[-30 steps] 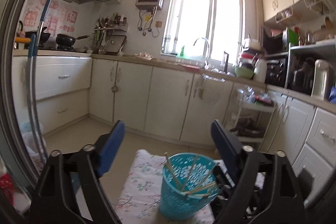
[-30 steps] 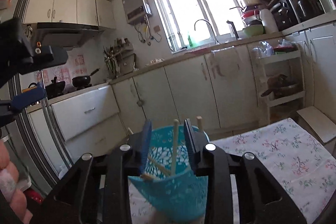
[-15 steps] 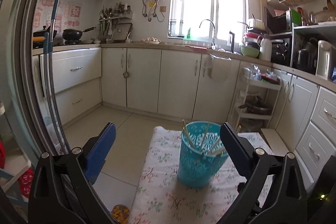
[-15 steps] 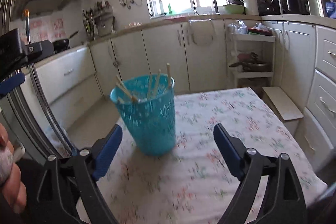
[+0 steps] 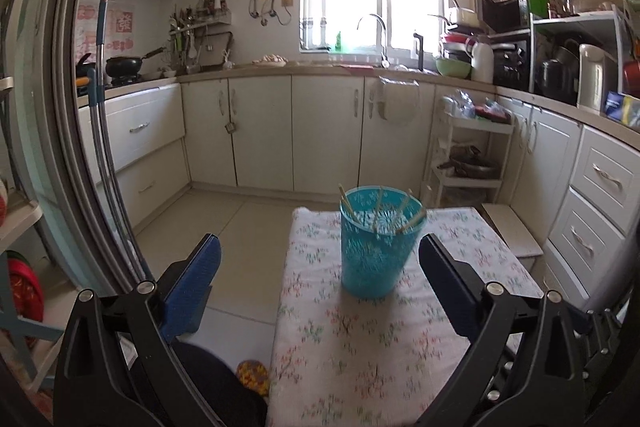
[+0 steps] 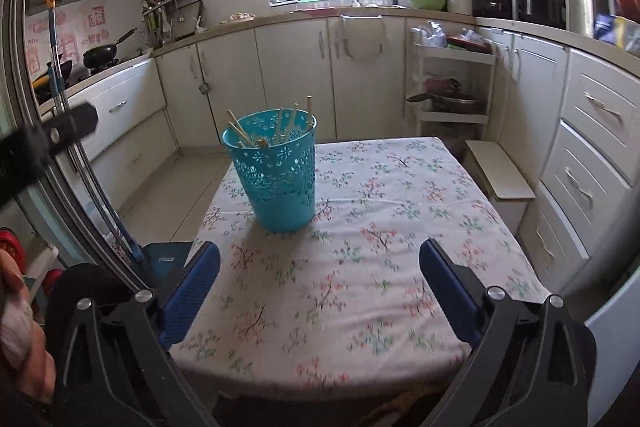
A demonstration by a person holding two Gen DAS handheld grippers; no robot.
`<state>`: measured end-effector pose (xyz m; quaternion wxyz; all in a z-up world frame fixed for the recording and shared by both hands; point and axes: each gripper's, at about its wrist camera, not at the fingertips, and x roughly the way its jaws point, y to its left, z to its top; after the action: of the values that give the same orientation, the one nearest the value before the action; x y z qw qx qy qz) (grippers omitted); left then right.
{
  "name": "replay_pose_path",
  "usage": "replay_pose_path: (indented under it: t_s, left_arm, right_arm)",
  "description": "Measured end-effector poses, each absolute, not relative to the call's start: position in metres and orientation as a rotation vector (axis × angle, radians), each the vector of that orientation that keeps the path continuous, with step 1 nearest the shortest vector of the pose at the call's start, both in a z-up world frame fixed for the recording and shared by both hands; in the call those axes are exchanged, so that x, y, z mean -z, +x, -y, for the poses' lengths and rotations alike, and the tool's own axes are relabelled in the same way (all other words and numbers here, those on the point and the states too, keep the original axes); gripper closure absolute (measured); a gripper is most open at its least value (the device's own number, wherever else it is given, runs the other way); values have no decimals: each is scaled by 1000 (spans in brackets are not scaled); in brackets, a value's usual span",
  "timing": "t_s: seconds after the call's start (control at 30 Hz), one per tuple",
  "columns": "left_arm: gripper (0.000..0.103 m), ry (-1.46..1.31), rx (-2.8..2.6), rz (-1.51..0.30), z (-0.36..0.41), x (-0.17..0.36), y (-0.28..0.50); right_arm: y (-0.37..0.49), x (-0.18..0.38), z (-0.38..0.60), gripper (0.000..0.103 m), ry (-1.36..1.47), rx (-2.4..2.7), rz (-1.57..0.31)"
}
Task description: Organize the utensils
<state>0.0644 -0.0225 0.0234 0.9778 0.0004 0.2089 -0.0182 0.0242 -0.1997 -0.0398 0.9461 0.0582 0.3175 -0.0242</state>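
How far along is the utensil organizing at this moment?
Looks finished: the chopsticks stand in the blue basket on the tablecloth. Nothing is in hand; the left gripper and right gripper have open, empty jaws. No loose utensils are visible.

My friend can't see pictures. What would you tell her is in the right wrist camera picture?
A blue basket with wooden chopsticks standing in it sits on a table with a flowery tablecloth. In front, the right gripper is open and empty, its blue fingers spread wide and not touching the basket. Behind is a kitchen with white cabinets and a bright window.
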Motion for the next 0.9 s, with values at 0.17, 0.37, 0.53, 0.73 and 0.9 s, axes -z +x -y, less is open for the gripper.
replay_pose_path:
  t_s: [0.17,0.37,0.53,0.73,0.9]
  left_arm:
    - [8,6,39,-465,14,-21,31]
    - [8,12,42,-555,0,-5,-1]
    - [8,5,44,-599,-6,6,-16]
    - [8,22,37,-594,-6,6,-27]
    - [8,27,26,-612,-6,10,-24]
  right_arm:
    - [-14,39,190,8,113,65,-679]
    - [-59,44,182,8,138,104,-661]
    - [-73,48,188,8,189,148,-655]
    - [-74,51,180,8,166,144,-663]
    - [-72,54,171,7,125,140,-683]
